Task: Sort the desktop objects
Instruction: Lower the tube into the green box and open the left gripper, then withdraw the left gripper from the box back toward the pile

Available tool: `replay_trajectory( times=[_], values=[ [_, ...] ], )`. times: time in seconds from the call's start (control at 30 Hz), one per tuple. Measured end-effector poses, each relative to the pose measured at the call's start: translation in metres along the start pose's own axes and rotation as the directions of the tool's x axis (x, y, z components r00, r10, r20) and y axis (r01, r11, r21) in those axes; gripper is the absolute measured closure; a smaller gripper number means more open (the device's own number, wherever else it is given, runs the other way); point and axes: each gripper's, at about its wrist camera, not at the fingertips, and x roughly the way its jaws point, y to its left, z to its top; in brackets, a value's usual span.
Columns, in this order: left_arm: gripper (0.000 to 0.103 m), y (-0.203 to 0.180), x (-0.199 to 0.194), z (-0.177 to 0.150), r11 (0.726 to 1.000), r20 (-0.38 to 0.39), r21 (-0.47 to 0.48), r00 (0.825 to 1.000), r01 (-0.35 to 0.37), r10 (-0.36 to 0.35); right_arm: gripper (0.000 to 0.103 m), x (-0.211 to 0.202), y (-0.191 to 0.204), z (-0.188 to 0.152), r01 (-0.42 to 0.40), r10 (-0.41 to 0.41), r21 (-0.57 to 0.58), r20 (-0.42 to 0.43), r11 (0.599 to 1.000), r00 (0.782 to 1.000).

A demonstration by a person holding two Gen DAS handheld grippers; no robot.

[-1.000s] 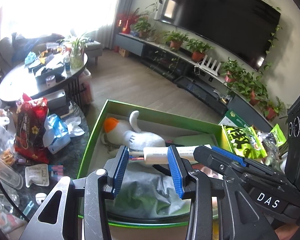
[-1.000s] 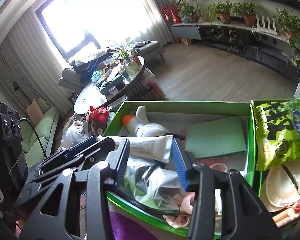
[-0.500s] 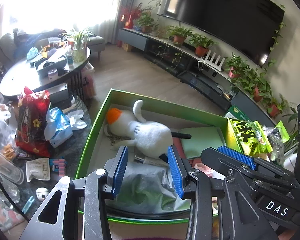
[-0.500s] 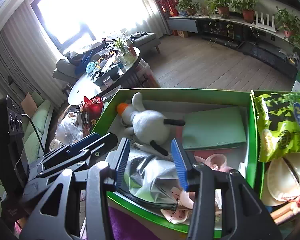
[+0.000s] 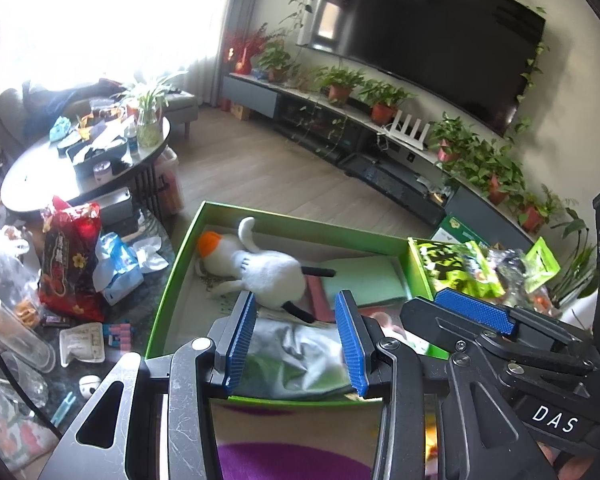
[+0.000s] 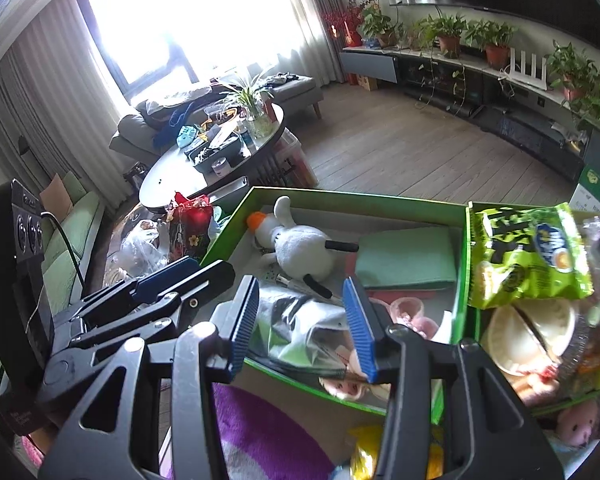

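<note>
while both tools hang over its near edge, the green box (image 5: 172, 276) sits on the desk (image 5: 148, 312) as the biggest of the sorted things, its walls bright green and its floor grey. just to its right, touching it, a second green compartment (image 6: 470, 320) carries a green snack bag (image 6: 528, 256) on top of a round pale lid. inside the green box a white plush toy (image 5: 268, 272) with an orange head lies on its side toward the far left corner, its black-tipped legs pointing at a flat green pad (image 5: 364, 280) along the right wall. nearer the front a crumpled silver-and-green plastic bag (image 5: 300, 356) fills the space seen between the fingers. left of the box, on the desk, stand a red snack bag (image 5: 70, 260) and a blue-white tissue pack (image 5: 116, 268), close together. the left tool (image 5: 296, 340) has its blue pads spread wide with nothing gripped. the right tool (image 6: 306, 320) is likewise spread wide and carries nothing; it hovers just beside the left one, over the plastic bag.
</note>
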Motion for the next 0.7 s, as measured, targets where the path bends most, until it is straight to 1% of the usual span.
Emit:
replay_trajectory(
  times=[0.17, 0.47, 0.7],
  values=[
    [0.063, -0.017, -0.024, -0.006, 1.0, 0.014, 0.027, 1.0, 0.016, -0.017, 0.058, -0.03, 0.003, -0.01, -0.001, 0.001, -0.015, 0.025, 1.0, 1.0],
    [0.062, -0.051, -0.068, -0.028, 0.996, 0.034, 0.082, 0.999, 0.038, -0.041, 0.058, -0.083, 0.007, -0.041, -0.005, 0.008, -0.039, 0.058, 0.999, 0.998],
    [0.062, -0.069, -0.086, -0.053, 0.994, 0.032, 0.093, 0.997, 0.06, -0.063, 0.058, -0.112, 0.005, -0.067, -0.004, 0.008, -0.052, 0.072, 0.999, 0.997]
  ],
)
